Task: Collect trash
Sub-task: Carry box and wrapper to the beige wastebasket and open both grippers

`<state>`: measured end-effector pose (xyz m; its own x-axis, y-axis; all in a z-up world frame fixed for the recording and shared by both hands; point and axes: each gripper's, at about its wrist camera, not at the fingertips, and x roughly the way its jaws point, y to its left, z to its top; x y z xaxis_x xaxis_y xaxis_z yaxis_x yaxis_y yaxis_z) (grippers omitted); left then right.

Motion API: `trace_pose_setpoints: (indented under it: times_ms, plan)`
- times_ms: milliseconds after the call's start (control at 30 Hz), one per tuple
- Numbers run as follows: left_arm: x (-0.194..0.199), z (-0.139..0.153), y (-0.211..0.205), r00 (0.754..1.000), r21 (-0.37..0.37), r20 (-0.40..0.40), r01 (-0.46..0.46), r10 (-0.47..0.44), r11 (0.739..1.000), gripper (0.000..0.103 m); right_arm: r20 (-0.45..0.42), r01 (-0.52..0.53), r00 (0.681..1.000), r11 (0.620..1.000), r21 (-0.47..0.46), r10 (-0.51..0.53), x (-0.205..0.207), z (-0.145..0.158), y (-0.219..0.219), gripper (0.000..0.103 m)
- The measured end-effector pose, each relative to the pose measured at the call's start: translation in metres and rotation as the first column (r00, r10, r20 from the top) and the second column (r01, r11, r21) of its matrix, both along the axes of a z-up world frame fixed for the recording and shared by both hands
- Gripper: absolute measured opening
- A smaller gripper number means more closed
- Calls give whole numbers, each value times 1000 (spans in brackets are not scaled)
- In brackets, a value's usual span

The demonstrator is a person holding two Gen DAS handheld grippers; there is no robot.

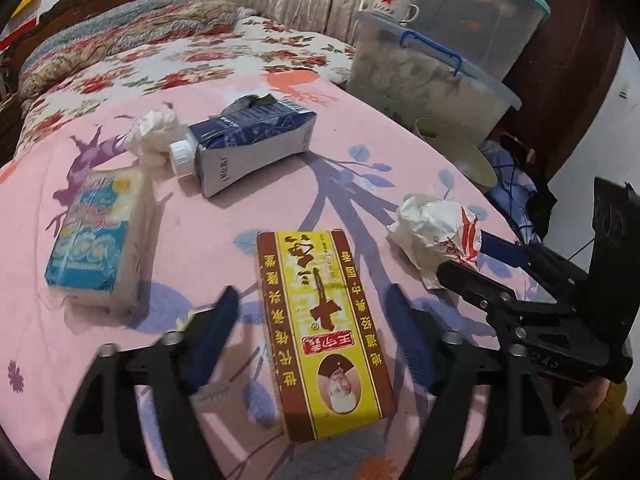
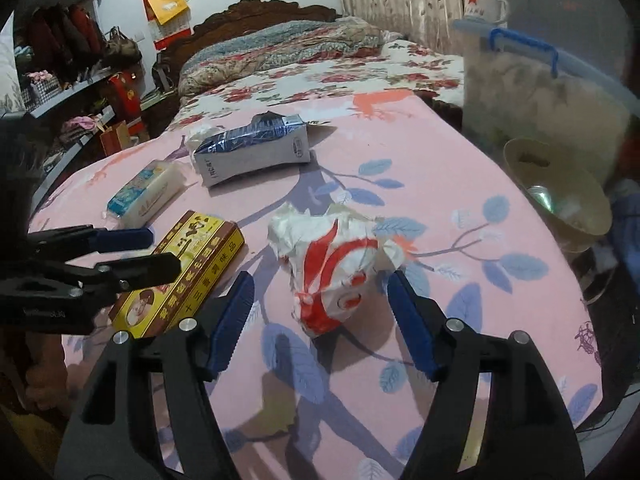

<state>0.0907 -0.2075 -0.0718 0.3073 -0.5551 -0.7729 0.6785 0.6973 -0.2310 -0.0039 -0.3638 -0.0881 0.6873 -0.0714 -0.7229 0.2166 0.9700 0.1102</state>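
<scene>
Left gripper [image 1: 316,320]: jaws apart, straddling the yellow box [image 1: 320,332] at lower centre, pads clear of it.
Right gripper [image 2: 320,320]: jaws wide, crumpled red-and-white wrapper [image 2: 332,268] between the fingertips, not pinched.
Surface: pink leaf-print cloth [image 2: 460,184].
Bin [image 2: 556,188]: right edge, beyond the cloth.

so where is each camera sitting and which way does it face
Left wrist: on the left hand-held gripper, angled down at the yellow box between its open fingers; the right hand-held gripper shows at right.
Right wrist: on the right hand-held gripper, angled down at the crumpled wrapper between its open fingers; the left one shows at left.
Shared: pink cloth, milk carton, tissue pack, beige bin.
</scene>
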Motion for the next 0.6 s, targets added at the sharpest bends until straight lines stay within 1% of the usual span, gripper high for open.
trace_pose_setpoints:
  times_ms: [33,100,167,200,233,267,300,367,467,567,600]
  plan:
    - [0,1,2,1000,3,0,-7,7,1000,79,2,1,1000,1000,4,-1,-1,-1,-1,71]
    - [-3,2,0,1000,40,-1,-3,3,999,79,-1,6,1000,1000,11,-6,-2,-3,-5,70]
    - [-12,1,-5,1000,68,0,10,-10,998,83,-2,13,1000,1000,22,-13,-2,-6,-9,70]
    - [-17,-3,-10,1000,101,8,21,-22,995,83,1,18,1000,999,30,-18,-2,-8,-12,70]
    - [-19,-6,-13,1000,128,15,24,-26,992,82,1,20,1000,999,33,-20,-1,-9,-14,66]
    - [-22,-12,-16,999,165,21,26,-30,986,70,-2,17,1000,999,38,-17,0,-11,-15,44]
    - [-23,-17,-19,999,187,14,34,-37,982,60,-23,2,1000,998,57,0,5,-16,-18,24]
    - [-21,-17,-19,999,177,16,32,-36,984,60,-14,7,1000,997,72,-6,4,-18,-22,23]
    - [-16,-4,-26,999,137,26,41,-45,990,59,40,29,999,997,70,-32,-4,-12,-31,23]
    - [-7,10,-52,996,90,-1,94,-94,991,60,74,82,993,993,85,-89,-11,-6,-53,23]
    - [-3,13,-63,993,78,-12,114,-113,990,60,82,116,989,990,85,-122,-14,-4,-68,23]
